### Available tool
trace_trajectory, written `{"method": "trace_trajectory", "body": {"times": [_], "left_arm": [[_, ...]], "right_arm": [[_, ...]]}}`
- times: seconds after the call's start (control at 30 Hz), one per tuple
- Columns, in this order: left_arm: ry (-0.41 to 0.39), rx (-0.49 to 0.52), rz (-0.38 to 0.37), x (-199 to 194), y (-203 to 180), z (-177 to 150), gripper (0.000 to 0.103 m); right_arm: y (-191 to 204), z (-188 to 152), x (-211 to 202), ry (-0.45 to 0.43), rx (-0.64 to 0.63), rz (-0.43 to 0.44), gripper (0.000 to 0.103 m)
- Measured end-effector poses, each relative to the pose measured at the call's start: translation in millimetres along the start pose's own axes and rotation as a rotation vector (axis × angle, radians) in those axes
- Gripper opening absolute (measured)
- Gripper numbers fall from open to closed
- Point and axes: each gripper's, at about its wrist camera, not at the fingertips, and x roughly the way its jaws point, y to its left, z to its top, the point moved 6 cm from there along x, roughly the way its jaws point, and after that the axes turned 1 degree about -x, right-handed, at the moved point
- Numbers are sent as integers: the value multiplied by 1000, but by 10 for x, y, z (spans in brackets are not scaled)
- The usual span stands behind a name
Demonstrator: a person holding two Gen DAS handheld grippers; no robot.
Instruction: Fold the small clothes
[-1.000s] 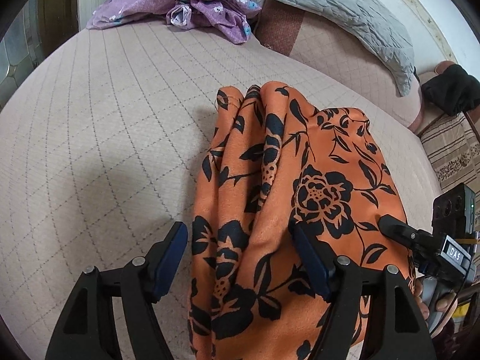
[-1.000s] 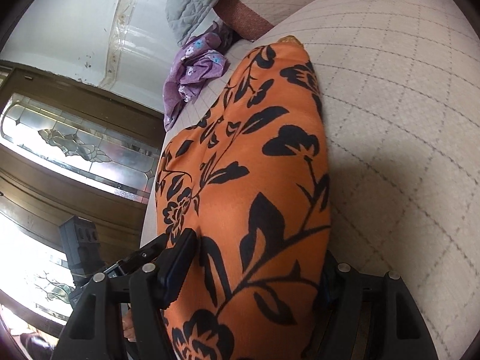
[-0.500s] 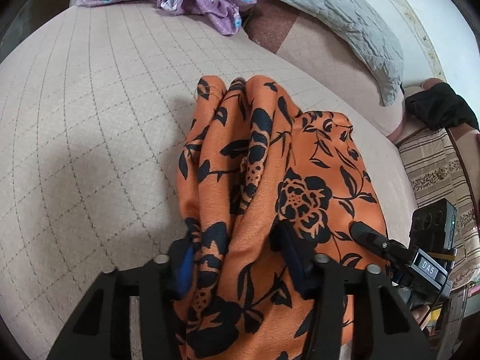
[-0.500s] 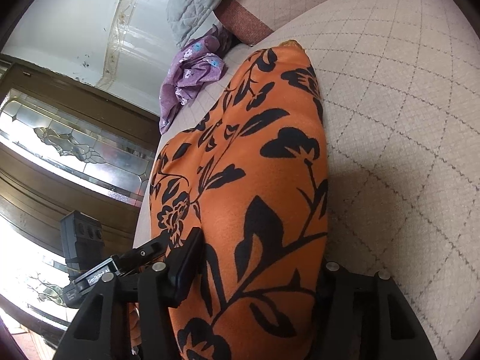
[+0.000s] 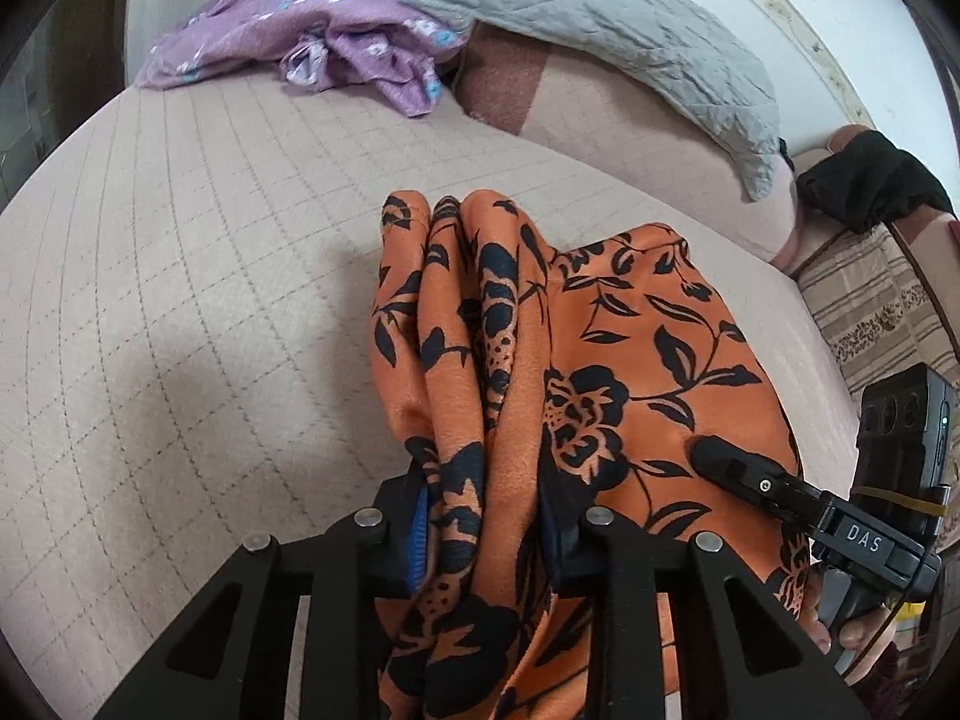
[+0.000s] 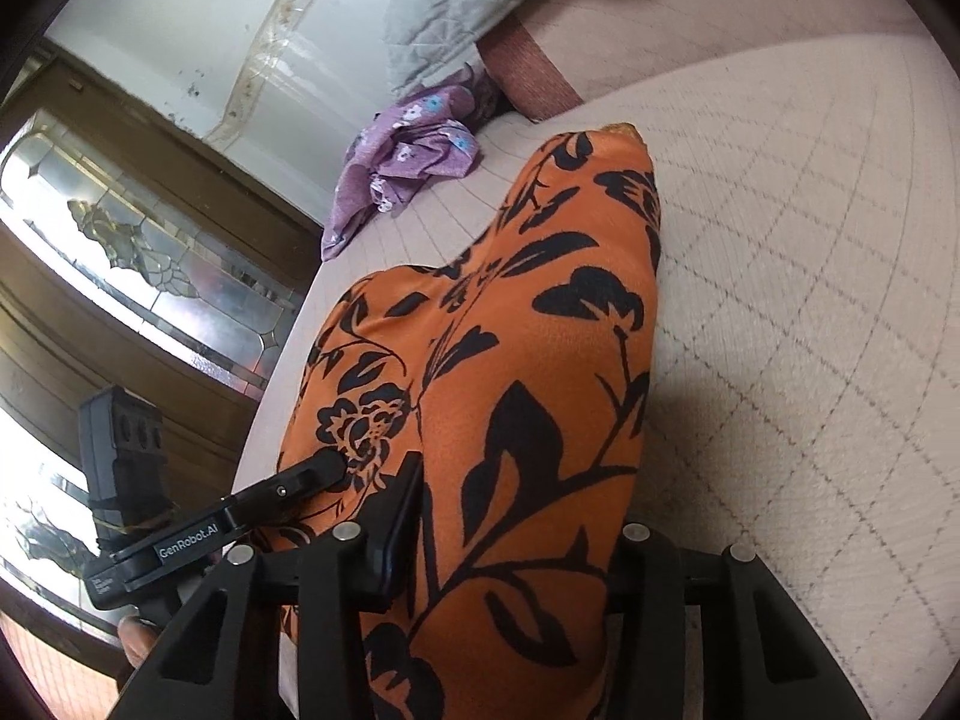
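An orange garment with a black flower print (image 5: pixel 576 360) lies bunched on the quilted beige bed (image 5: pixel 180 300). My left gripper (image 5: pixel 489 534) is shut on its gathered folds at the near end. My right gripper (image 6: pixel 516 540) has its jaws closed against the same garment (image 6: pixel 528 360), which fills the gap between them. The right gripper also shows in the left wrist view (image 5: pixel 780 492), pressed onto the cloth's right side. The left gripper shows in the right wrist view (image 6: pixel 288 492) at the cloth's left edge.
A purple flowered garment (image 5: pixel 312 54) lies crumpled at the far end of the bed, next to a grey quilted pillow (image 5: pixel 600 24). A black cloth (image 5: pixel 870 180) sits at the far right. A wooden cabinet with glass panels (image 6: pixel 120 252) stands beyond the bed's left edge.
My left gripper has closed from wide open onto the garment's folds. My right gripper's jaws have narrowed on the cloth. The garment is more gathered and slightly raised.
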Motion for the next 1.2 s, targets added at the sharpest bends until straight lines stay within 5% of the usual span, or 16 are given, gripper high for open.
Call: {"method": "trace_trajectory", "body": {"times": [0.77,1.2], "left_arm": [[-114,87,62,-308,-507,-313,28],[-123,113,178,-571,-603,-668,25]], "right_arm": [[-43,-212,-1319,-96,-71,-5,45],[-32,-561,-1385,-93,-48,64,45]]}}
